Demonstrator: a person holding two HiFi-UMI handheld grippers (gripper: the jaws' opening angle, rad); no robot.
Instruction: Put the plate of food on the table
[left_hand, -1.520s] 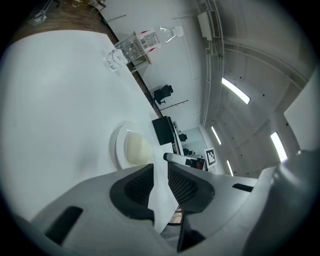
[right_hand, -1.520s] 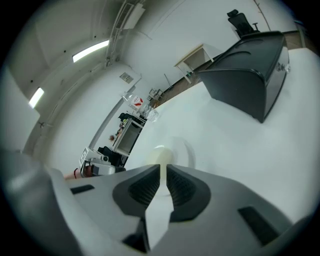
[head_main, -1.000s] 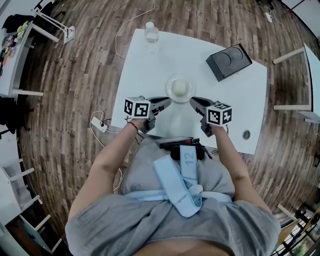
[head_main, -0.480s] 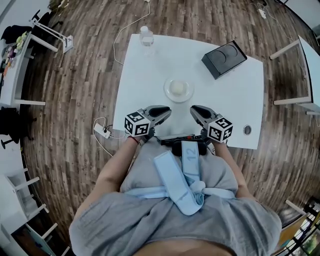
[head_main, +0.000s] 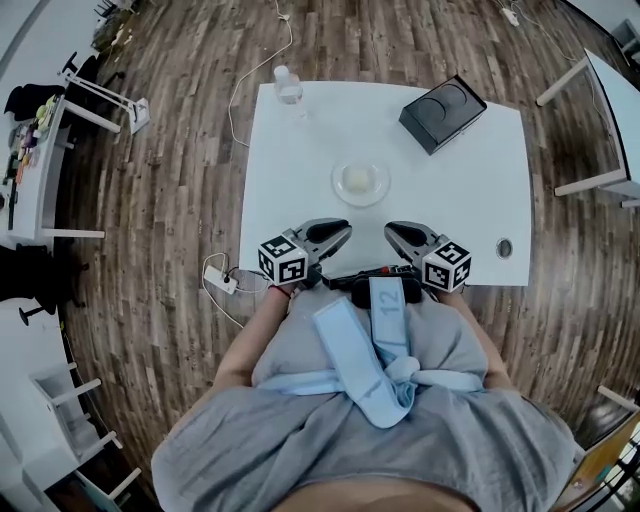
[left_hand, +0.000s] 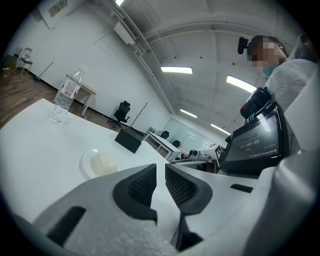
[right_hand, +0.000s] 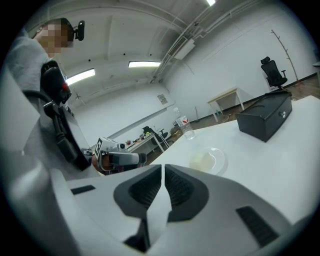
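Note:
A clear glass plate (head_main: 360, 181) with a pale lump of food rests on the white table (head_main: 300, 150), near its middle. Both grippers hover at the table's near edge, close to the person's body and well apart from the plate. My left gripper (head_main: 345, 229) is shut and holds nothing; its jaws nearly touch in the left gripper view (left_hand: 160, 170), with the plate (left_hand: 100, 163) beyond them. My right gripper (head_main: 389, 231) is shut and empty too (right_hand: 163, 172). Its view shows the plate (right_hand: 207, 160) ahead and the left gripper (right_hand: 117, 157) to the side.
A water bottle (head_main: 287, 85) stands at the table's far left corner and a black box (head_main: 442, 113) at the far right. A round cable hole (head_main: 503, 247) sits near the right front edge. On the wooden floor lies a power strip (head_main: 222, 280) with cables.
Both grippers have drawn back from beside the plate to the table's near edge. The plate stays where it was on the table.

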